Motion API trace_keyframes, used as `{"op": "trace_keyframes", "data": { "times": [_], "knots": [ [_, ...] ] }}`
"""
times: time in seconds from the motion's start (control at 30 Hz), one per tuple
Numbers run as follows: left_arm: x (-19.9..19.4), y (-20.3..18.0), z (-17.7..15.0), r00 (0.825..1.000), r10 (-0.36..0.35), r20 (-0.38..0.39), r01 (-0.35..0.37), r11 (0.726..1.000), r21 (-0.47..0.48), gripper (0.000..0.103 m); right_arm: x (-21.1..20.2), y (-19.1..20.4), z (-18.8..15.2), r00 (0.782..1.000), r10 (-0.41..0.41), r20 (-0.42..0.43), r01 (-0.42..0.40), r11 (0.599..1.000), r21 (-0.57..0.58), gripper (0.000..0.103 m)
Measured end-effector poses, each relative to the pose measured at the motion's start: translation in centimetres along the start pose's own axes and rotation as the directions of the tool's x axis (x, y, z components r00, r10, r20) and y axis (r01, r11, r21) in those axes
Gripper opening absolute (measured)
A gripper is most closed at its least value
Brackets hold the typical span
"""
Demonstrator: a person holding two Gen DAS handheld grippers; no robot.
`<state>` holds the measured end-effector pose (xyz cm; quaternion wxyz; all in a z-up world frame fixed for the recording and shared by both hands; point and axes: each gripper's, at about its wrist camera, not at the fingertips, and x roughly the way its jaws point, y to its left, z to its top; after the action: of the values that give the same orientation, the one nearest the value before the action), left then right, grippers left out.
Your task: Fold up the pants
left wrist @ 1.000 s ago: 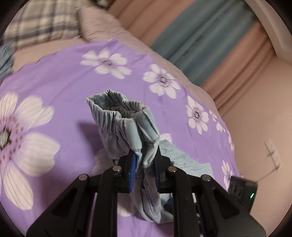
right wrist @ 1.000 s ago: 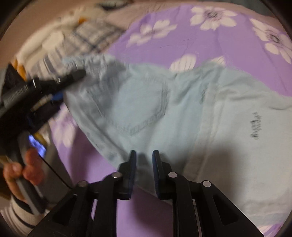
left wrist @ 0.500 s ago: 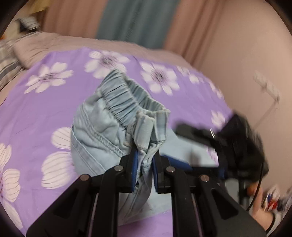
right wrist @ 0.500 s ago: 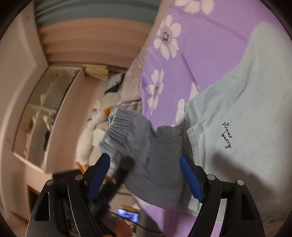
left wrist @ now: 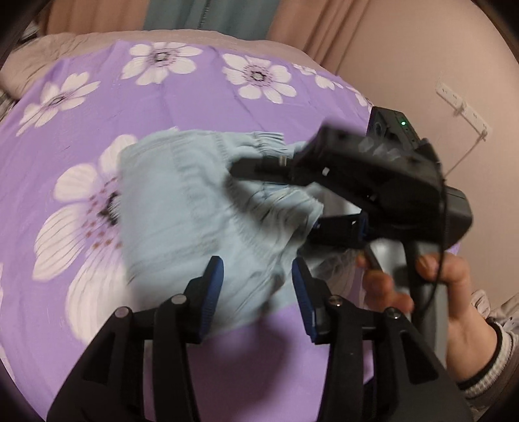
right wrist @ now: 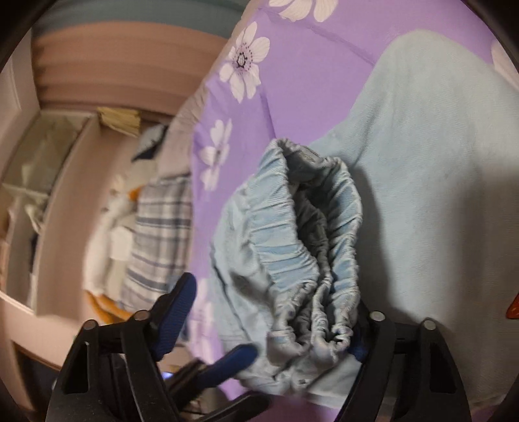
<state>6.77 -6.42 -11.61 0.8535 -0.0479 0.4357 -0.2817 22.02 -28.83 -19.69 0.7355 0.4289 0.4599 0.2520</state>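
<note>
Light blue pants [left wrist: 181,207] lie bunched on the purple flowered bedspread [left wrist: 162,97]. My left gripper [left wrist: 258,292] hovers at their near edge; its jaws are opening, with cloth below and between the blue pads but not pressed. In the right wrist view the gathered elastic waistband [right wrist: 292,233] stands bunched between the fingers of my right gripper [right wrist: 272,308], whose jaws are closing. Its left pad [right wrist: 175,308] is clear of the cloth and its right finger is hidden behind the waistband. From the left wrist, the right gripper [left wrist: 279,198] straddles the waistband, held by a hand [left wrist: 454,292].
The pant leg [right wrist: 438,162] spreads flat over the bed behind the waistband. A plaid pillow [right wrist: 162,233] and a plush toy [right wrist: 110,220] sit at the bed's head beside a shelf unit [right wrist: 48,162]. Curtains [left wrist: 207,13] and a wall power strip [left wrist: 460,104] lie beyond the bed.
My left gripper let go of the waistband it was pinching and its jaws parted. The right gripper opened wide, rolled, and came around the waistband. The pants sank onto the bed.
</note>
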Motion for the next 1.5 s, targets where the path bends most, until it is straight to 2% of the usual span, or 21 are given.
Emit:
{"op": "trace_keyframes", "data": {
  "times": [0.03, 0.1, 0.17, 0.27, 0.33, 0.5, 0.57, 0.63, 0.7, 0.8, 0.9, 0.97, 1.03, 1.07, 1.1, 1.13, 1.27, 1.4, 1.43, 1.47, 1.5],
  "knots": [
    [-0.8, 0.8, -0.4, 1.000, 0.000, 0.009, 0.000, 1.000, -0.029, 0.045, 0.2, 0.3, 0.0, 0.998, -0.057, -0.004, 0.057, 0.998, -0.033, 0.056],
    [-1.8, 1.6, -0.8, 1.000, 0.014, 0.023, -0.013, 0.997, -0.077, 0.050, 0.2, 0.6, 0.1, 0.990, -0.142, -0.007, 0.141, 0.985, -0.097, 0.034],
    [-2.8, 2.9, -1.2, 0.999, 0.039, 0.032, -0.034, 0.991, -0.132, 0.054, 0.4, 0.7, 0.2, 0.986, -0.166, 0.009, 0.165, 0.977, -0.132, 0.032],
    [-3.9, 4.8, -1.6, 0.997, 0.064, 0.049, -0.053, 0.979, -0.199, 0.055, -2.0, 2.0, 0.4, 0.983, -0.156, 0.096, 0.174, 0.961, -0.216, 0.030],
    [-4.1, 5.8, -1.8, 0.996, 0.075, 0.048, -0.062, 0.971, -0.231, 0.055, -4.7, 2.0, 0.8, 0.981, -0.124, 0.150, 0.155, 0.965, -0.212, 0.029],
    [-3.5, 6.3, -1.5, 0.997, 0.066, 0.043, -0.052, 0.961, -0.272, 0.055, -9.2, -0.2, 2.4, 0.945, -0.208, 0.253, 0.252, 0.955, -0.155, 0.029],
    [-3.1, 6.0, -1.2, 0.998, 0.052, 0.039, -0.040, 0.962, -0.270, 0.055, -9.7, -1.8, 2.7, 0.940, -0.227, 0.254, 0.262, 0.958, -0.116, 0.029],
    [-2.3, 5.6, -0.5, 0.999, 0.044, 0.027, -0.036, 0.964, -0.263, 0.055, -9.0, -4.2, 3.2, 0.944, -0.266, 0.194, 0.283, 0.957, -0.066, 0.029],
    [-1.6, 5.1, 0.3, 0.999, 0.040, 0.024, -0.033, 0.967, -0.251, 0.055, -8.0, -5.5, 3.3, 0.924, -0.342, 0.172, 0.357, 0.932, -0.060, 0.029],
    [-0.6, 5.0, 1.6, 0.999, 0.031, 0.019, -0.025, 0.968, -0.249, 0.057, -7.9, -5.7, 3.2, 0.927, -0.326, 0.187, 0.345, 0.935, -0.077, 0.030],
    [0.3, 5.1, 3.0, 0.999, 0.032, 0.016, -0.027, 0.971, -0.236, 0.057, -8.3, -4.9, 3.5, 0.922, -0.351, 0.163, 0.371, 0.922, -0.111, 0.037],
    [0.8, 5.0, 4.1, 0.999, 0.034, 0.021, -0.029, 0.976, -0.214, 0.057, -9.3, -3.8, 3.2, 0.900, -0.391, 0.192, 0.420, 0.896, -0.142, 0.045],
    [1.2, 4.9, 4.9, 0.999, 0.038, 0.026, -0.033, 0.980, -0.195, 0.057, -10.4, -2.7, 2.6, 0.860, -0.445, 0.250, 0.492, 0.854, -0.171, 0.055],
    [1.6, 4.7, 5.6, 0.999, 0.043, 0.029, -0.037, 0.983, -0.177, 0.057, -11.2, -1.8, 2.1, 0.821, -0.480, 0.308, 0.548, 0.815, -0.190, 0.056],
    [1.9, 4.7, 6.0, 0.998, 0.047, 0.030, -0.041, 0.985, -0.167, 0.057, -11.6, -1.2, 1.7, 0.802, -0.490, 0.342, 0.573, 0.793, -0.207, 0.056],
    [2.2, 4.7, 6.5, 0.998, 0.055, 0.032, -0.049, 0.986, -0.157, 0.057, -11.8, -0.6, 1.3, 0.798, -0.482, 0.362, 0.576, 0.785, -0.226, 0.056],
    [3.5, 4.2, 8.5, 0.996, 0.077, 0.041, -0.073, 0.992, -0.102, 0.057, -10.7, 2.0, -0.4, 0.848, -0.378, 0.371, 0.507, 0.781, -0.364, 0.056],
    [4.8, 3.8, 10.0, 0.997, 0.070, 0.033, -0.069, 0.997, -0.039, 0.055, -6.6, 5.6, -2.5, 0.914, -0.277, 0.295, 0.402, 0.711, -0.578, 0.056],
    [5.1, 3.8, 10.3, 0.998, 0.063, 0.028, -0.063, 0.998, -0.024, 0.055, -5.6, 6.2, -2.8, 0.924, -0.267, 0.274, 0.381, 0.698, -0.606, 0.054],
    [5.5, 3.8, 10.6, 0.998, 0.056, 0.022, -0.056, 0.998, -0.010, 0.054, -3.9, 7.2, -3.4, 0.934, -0.262, 0.242, 0.357, 0.666, -0.655, 0.052],
    [5.9, 4.0, 10.9, 0.999, 0.049, 0.015, -0.049, 0.999, -0.002, 0.047, -2.7, 7.7, -3.7, 0.939, -0.262, 0.225, 0.344, 0.644, -0.683, 0.044]
  ]
}}
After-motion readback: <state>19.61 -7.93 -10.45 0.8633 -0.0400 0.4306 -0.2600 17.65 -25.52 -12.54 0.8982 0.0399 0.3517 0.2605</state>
